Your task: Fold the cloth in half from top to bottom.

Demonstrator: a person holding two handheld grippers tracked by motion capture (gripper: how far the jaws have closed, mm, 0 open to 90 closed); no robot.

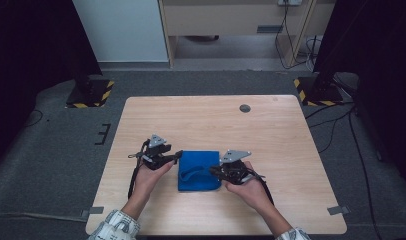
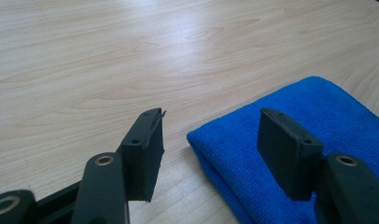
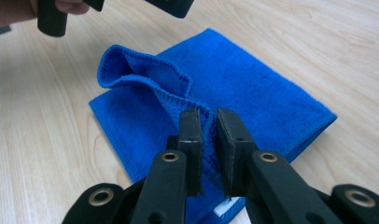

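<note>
The wooden surface (image 1: 271, 130) leaves us open room on every side, its edges well clear of both claws. The folded blue microfibre cloth (image 3: 253, 88) lies between them. Our right claw (image 3: 207, 116), narrow, pinches a raised cloth layer; we should lift gently. Our left claw (image 2: 208, 133) hovers half-open, empty, at the cloth's corner.

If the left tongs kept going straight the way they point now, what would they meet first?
Probably the near corner of the folded blue cloth, which lies just ahead between the open left tongs; depth is hard to judge.
</note>
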